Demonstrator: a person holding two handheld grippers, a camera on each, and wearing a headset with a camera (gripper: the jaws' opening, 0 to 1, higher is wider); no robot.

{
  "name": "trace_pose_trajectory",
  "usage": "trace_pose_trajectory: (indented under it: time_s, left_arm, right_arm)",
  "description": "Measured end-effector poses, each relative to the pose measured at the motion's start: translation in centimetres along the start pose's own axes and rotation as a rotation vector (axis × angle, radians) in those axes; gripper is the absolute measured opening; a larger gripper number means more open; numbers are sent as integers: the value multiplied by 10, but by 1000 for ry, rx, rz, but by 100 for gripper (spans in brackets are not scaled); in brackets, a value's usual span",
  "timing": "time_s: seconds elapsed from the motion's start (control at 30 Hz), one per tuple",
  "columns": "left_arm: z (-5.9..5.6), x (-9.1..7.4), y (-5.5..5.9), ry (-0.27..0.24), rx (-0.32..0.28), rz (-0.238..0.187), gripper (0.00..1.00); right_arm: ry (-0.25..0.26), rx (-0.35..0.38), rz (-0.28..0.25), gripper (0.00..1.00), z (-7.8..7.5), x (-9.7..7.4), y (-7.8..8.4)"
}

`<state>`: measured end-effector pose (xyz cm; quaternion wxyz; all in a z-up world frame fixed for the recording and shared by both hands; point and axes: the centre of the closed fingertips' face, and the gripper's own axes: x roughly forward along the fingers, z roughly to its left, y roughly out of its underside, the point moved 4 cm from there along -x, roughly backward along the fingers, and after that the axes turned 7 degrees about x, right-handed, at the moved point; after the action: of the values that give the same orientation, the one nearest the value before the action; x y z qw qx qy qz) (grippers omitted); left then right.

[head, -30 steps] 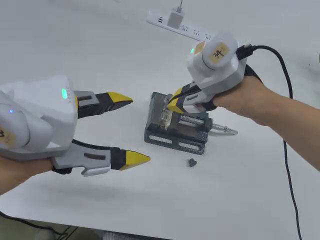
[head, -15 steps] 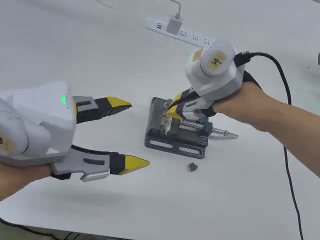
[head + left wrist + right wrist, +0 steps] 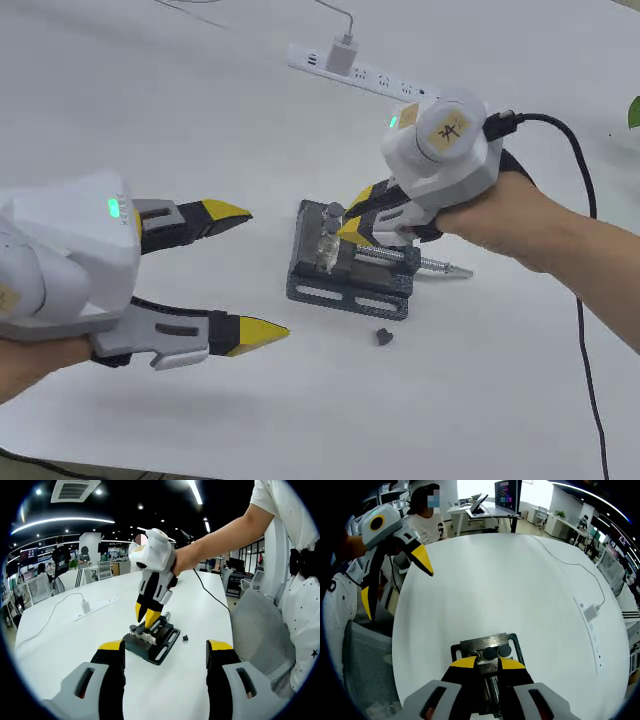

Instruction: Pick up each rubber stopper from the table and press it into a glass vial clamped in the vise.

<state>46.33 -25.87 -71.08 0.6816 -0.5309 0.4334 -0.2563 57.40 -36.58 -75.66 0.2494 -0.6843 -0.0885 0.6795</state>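
Vise at table centre held glass vials, two apparently stoppered; one rubber stopper lay loose just near-right, unpicked; right gripper hovered above, jaws slightly apart, empty; left gripper near-left, jaws wide.

White table, plain matte top. White power strip lies on it, charger plugged in, thin white cord running off. Open-plan office behind: dark ceiling, long strip lights, square vent, desks, lit monitor. Grey mesh chair beside the table. Green leaf at the edge.
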Motion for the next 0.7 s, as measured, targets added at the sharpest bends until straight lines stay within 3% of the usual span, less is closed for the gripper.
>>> trace_pose_trajectory:
  time_s: [0.33, 0.7]
  left_arm:
    - [-1, 0, 2, 6, 7, 16, 66]
    - [-3, -3, 4, 14, 17, 40, 67]
  right_arm:
    - [39, 29, -43, 20, 4, -20, 7]
    - [85, 83, -95, 31, 2, -39, 29]
